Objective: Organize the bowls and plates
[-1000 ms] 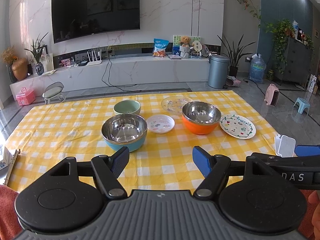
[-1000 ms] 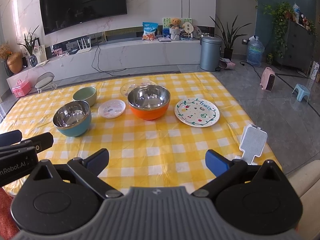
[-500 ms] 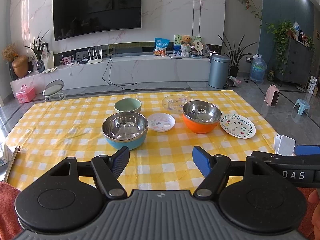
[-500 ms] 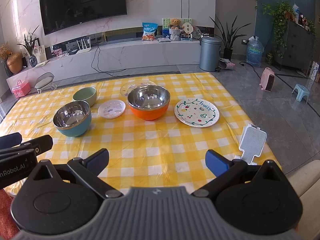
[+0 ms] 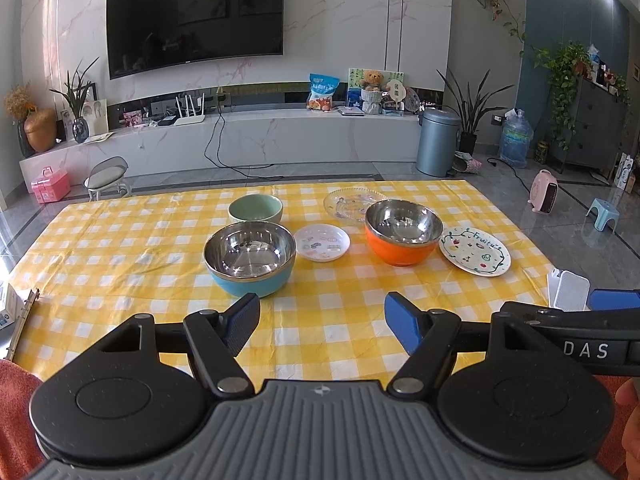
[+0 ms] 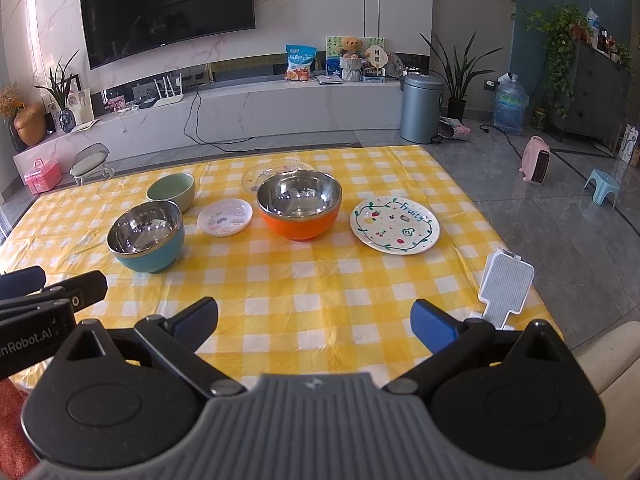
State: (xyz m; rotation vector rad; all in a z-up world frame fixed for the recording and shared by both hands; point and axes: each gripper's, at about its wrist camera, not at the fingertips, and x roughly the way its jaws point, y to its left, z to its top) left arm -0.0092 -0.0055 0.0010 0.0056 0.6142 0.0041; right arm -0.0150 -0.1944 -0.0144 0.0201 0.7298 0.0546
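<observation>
On the yellow checked tablecloth (image 5: 120,264) stand a blue steel-lined bowl (image 5: 250,258), a green bowl (image 5: 255,208), a small white plate (image 5: 322,242), a clear glass plate (image 5: 352,202), an orange steel-lined bowl (image 5: 403,230) and a "Fruity" plate (image 5: 475,250). The same set shows in the right wrist view: blue bowl (image 6: 146,236), green bowl (image 6: 171,192), small plate (image 6: 225,217), orange bowl (image 6: 299,204), Fruity plate (image 6: 395,225). My left gripper (image 5: 322,322) is open and empty near the table's front edge. My right gripper (image 6: 314,322) is open and empty, to the right of the left one.
A white paddle-shaped object (image 6: 505,286) lies at the table's right front corner. A folder (image 5: 20,320) sits at the left edge. Behind the table are a stool (image 5: 108,178), a grey bin (image 5: 437,142) and a TV console (image 5: 240,140).
The left wrist view has tilted slightly, so the dishes sit a little lower in frame. Both grippers stay open and the dishes have not moved.
</observation>
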